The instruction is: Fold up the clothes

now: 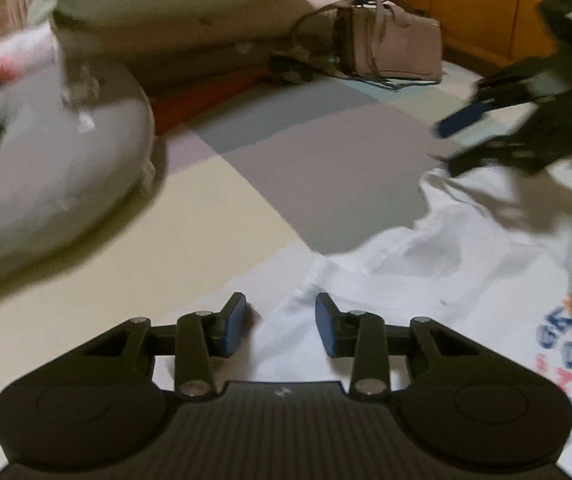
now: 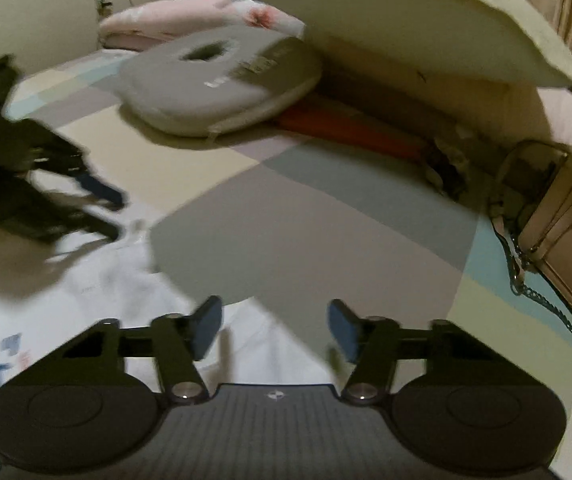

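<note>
We record the left tool (image 1: 281,325) with its jaws spread and nothing between them, poised over the near edge of the white T-shirt (image 1: 426,280). The shirt lies rumpled on the patchwork bed sheet (image 1: 286,168).

The left wrist view alone shows the blue and orange print (image 1: 566,344) on the shirt at some breadth. It also shows the right tool (image 1: 462,120), blurred, above the shirt's far corner.

The right wrist view shows the right tool (image 2: 275,330) released too, jaws apart and empty, straddling the shirt's edge (image 2: 254,344) where it meets the grey patch of sheet. Here the left tool (image 2: 98,208) appears as a blur at the left.

The round grey cushion (image 2: 222,84) is seen whole, hole and all, only in the right view. The pink handbag (image 1: 390,44) stands against the pillows (image 1: 190,0); its chain strap (image 2: 542,300) is seen only from the right.
</note>
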{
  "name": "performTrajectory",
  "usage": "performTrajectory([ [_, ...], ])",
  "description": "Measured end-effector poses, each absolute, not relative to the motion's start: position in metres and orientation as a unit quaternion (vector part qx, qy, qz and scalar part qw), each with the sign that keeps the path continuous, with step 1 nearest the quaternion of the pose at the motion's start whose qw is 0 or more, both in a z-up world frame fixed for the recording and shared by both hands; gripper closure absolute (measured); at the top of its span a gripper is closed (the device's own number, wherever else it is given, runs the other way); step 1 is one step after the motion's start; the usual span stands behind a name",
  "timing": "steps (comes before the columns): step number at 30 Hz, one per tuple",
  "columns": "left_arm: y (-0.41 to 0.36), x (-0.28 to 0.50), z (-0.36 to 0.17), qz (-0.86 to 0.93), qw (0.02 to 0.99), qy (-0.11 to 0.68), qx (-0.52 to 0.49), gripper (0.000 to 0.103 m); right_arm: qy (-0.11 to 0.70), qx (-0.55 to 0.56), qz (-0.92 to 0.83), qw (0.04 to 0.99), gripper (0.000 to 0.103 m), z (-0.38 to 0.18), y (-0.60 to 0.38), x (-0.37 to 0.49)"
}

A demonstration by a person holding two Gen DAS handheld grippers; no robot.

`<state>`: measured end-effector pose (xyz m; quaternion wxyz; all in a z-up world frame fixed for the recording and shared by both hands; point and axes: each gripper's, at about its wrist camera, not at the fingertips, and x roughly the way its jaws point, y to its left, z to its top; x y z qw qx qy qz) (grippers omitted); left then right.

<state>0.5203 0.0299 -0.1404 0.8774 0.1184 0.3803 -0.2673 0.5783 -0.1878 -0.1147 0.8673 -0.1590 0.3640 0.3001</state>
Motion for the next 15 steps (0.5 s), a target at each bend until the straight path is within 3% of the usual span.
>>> performTrajectory([
  [6,0.038,0.508,-0.144,-0.272,0.872,0.385,0.132,0.066,0.39,-0.139,0.319,0.853,0.041,-0.138,-0.2,0.58],
  [9,0.034,0.501,-0.142,-0.262,0.874,0.387,0.133,0.084,0.385,-0.134,0.33,0.851,0.043,-0.141,-0.208,0.558],
  [10,0.033,0.5,-0.14,-0.255,0.877,0.386,0.133,0.099,0.384,-0.132,0.329,0.853,0.055,-0.141,-0.209,0.553],
  [11,0.031,0.498,-0.138,-0.245,0.881,0.38,0.136,0.099,0.382,-0.137,0.326,0.854,0.068,-0.14,-0.208,0.549],
  [12,0.029,0.496,-0.135,-0.236,0.886,0.374,0.14,0.1,0.38,-0.141,0.323,0.855,0.093,-0.139,-0.206,0.545],
  [15,0.027,0.494,-0.125,-0.22,0.901,0.345,0.142,0.1,0.356,-0.177,0.301,0.867,0.093,-0.132,-0.196,0.533],
])
